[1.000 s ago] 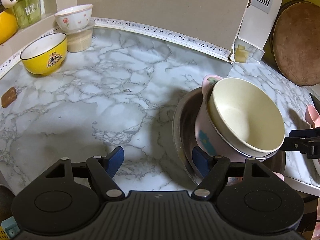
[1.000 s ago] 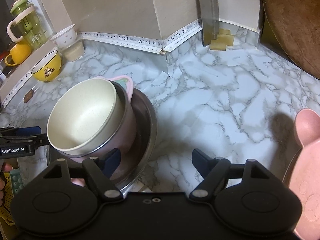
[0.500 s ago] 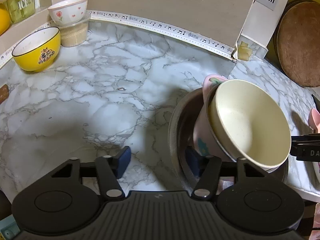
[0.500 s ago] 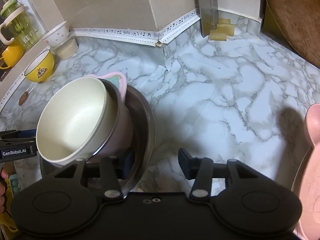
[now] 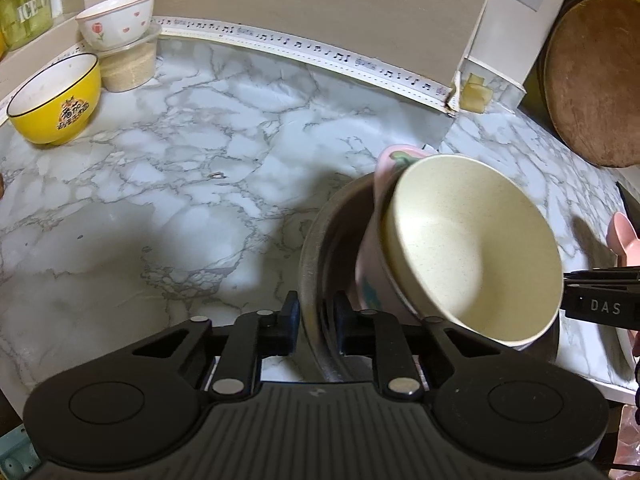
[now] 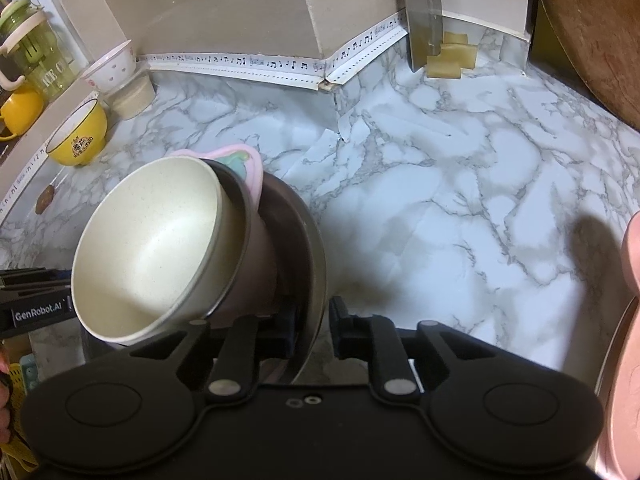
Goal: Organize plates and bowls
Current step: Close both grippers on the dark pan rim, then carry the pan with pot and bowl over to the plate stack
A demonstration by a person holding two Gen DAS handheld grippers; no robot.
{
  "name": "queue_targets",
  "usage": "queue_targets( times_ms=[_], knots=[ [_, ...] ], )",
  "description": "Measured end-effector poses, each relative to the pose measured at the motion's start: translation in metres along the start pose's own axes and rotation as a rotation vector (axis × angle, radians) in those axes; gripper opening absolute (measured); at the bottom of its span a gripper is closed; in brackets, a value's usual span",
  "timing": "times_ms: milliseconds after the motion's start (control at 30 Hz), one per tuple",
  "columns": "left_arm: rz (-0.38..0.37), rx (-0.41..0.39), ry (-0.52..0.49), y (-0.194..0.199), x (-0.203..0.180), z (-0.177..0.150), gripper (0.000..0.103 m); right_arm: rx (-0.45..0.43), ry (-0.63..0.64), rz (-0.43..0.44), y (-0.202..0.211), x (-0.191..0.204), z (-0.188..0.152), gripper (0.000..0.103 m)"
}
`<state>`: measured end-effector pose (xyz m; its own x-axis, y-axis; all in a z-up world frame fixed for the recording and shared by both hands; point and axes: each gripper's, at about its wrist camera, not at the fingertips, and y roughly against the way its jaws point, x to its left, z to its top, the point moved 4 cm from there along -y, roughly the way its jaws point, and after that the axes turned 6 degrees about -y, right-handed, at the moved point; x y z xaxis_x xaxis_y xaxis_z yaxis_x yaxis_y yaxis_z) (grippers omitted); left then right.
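Note:
A steel bowl [image 5: 320, 240] holds a pink cup [image 5: 366, 276] with a cream bowl [image 5: 472, 248] nested in it, tilted. My left gripper [image 5: 314, 322] is shut on the steel bowl's rim at its left side. My right gripper [image 6: 314, 326] is shut on the same steel bowl's [image 6: 312, 248] rim at the opposite side; the cream bowl [image 6: 148, 248] and pink cup [image 6: 256, 264] lean left in that view. A yellow bowl [image 5: 56, 100] and a white heart-print bowl [image 5: 118, 18] stand far left.
The marble counter [image 5: 180, 184] stretches behind the stack. The white bowl sits on a beige container [image 5: 128, 68]. A round wooden board [image 5: 592, 80] leans at the right. A pink plate [image 6: 624, 340] lies at the right edge. A green jug [image 6: 28, 52] stands on the ledge.
Both grippers closed from open onto the steel bowl's rim, one on each side. The nested stack now leans more.

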<state>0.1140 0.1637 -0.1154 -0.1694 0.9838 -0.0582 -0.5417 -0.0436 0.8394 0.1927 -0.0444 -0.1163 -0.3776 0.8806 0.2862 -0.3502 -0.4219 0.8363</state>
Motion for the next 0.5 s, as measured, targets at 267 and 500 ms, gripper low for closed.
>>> queue_targets(
  times_ms=[267,500],
  knots=[
    [0.001,0.003,-0.010,0.0007,-0.0020,-0.0005,0.014,-0.007,-0.015,-0.023,0.0007,0.0011,-0.0006,0.013],
    [-0.007,-0.001,-0.015,0.0021,-0.0078,-0.0016,0.014,-0.009,-0.028,-0.039,0.0054,-0.0036,-0.0018,0.013]
  ],
)
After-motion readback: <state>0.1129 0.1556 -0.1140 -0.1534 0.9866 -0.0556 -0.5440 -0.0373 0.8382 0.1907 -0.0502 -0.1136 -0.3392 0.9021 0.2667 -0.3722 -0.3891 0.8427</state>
